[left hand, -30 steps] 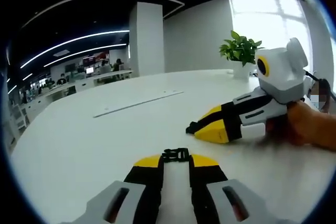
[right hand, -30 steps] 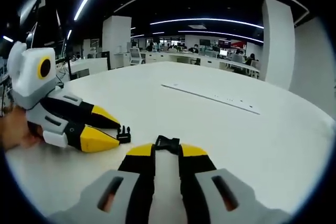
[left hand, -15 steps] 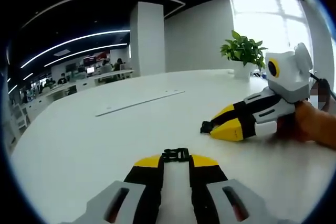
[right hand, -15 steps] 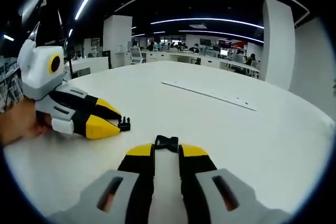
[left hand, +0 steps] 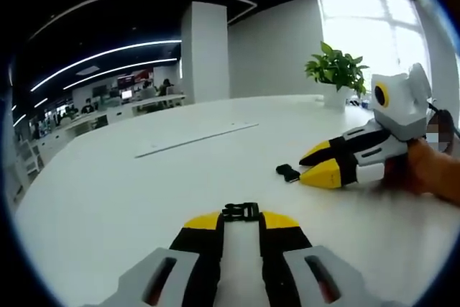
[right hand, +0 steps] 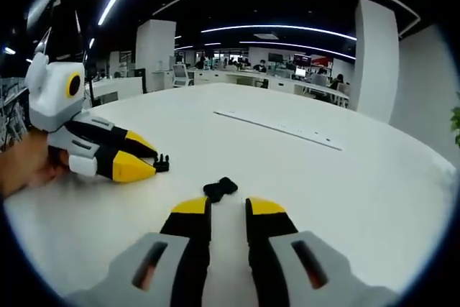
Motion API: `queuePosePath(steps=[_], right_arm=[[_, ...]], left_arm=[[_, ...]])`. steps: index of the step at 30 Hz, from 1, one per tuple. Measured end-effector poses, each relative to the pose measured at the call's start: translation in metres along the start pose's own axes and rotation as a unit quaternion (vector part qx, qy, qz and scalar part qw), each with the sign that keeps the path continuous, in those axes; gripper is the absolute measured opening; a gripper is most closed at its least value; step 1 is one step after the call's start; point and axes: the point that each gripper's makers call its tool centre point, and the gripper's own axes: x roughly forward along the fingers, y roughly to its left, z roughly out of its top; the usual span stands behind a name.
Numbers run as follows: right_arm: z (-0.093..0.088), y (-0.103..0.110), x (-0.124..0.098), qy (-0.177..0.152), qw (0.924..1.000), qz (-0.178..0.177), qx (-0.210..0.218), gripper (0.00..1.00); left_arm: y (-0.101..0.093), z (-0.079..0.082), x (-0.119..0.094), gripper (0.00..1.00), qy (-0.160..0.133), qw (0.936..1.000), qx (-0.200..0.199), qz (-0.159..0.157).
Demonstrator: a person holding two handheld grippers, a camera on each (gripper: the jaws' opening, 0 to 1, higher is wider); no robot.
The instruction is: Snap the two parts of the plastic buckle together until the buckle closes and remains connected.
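My left gripper [left hand: 241, 221] is shut on one black buckle half [left hand: 240, 211], pinched between its yellow fingertips just above the white table [left hand: 144, 192]. In the right gripper view that left gripper [right hand: 152, 163] comes in from the left with its buckle half [right hand: 162, 162] sticking out of the tips. The other buckle half [right hand: 220, 188] lies loose and tilted on the table just ahead of my right gripper [right hand: 228, 208], which stands open. From the left gripper view, the right gripper [left hand: 305, 169] has its jaws apart and the loose half [left hand: 288, 172] lies just off them.
A long thin white strip [left hand: 198, 139] lies farther out on the table. A potted plant [left hand: 336, 70] stands at the far edge near the window. A person's hand [left hand: 431, 170] holds the right gripper. Office desks and a white pillar stand beyond the table.
My right gripper has let go of its buckle half, which now lies on the table ahead of its tips. The two grippers have drawn farther apart.
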Motion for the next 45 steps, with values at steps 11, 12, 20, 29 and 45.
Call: queuePosePath(steps=[11, 12, 20, 29, 45], right_arm=[[0.000, -0.009, -0.002, 0.001, 0.9998, -0.018, 0.003, 0.18], [0.001, -0.009, -0.003, 0.001, 0.9998, -0.018, 0.003, 0.18], [0.002, -0.002, -0.005, -0.004, 0.9999, -0.008, 0.013, 0.20], [-0.002, 0.004, -0.005, 0.000, 0.9999, -0.006, 0.014, 0.22], [-0.003, 0.005, -0.005, 0.001, 0.9998, -0.006, 0.016, 0.22]], left_arm=[[0.008, -0.004, -0.008, 0.19, 0.000, 0.9999, -0.012, 0.007], [0.009, -0.004, -0.008, 0.19, 0.001, 0.9999, -0.012, 0.008], [0.009, -0.004, -0.010, 0.19, 0.001, 0.9999, -0.011, 0.008], [0.014, -0.005, -0.014, 0.19, 0.005, 0.9997, -0.016, 0.019], [0.023, -0.001, -0.018, 0.22, -0.007, 0.9989, -0.036, 0.027]])
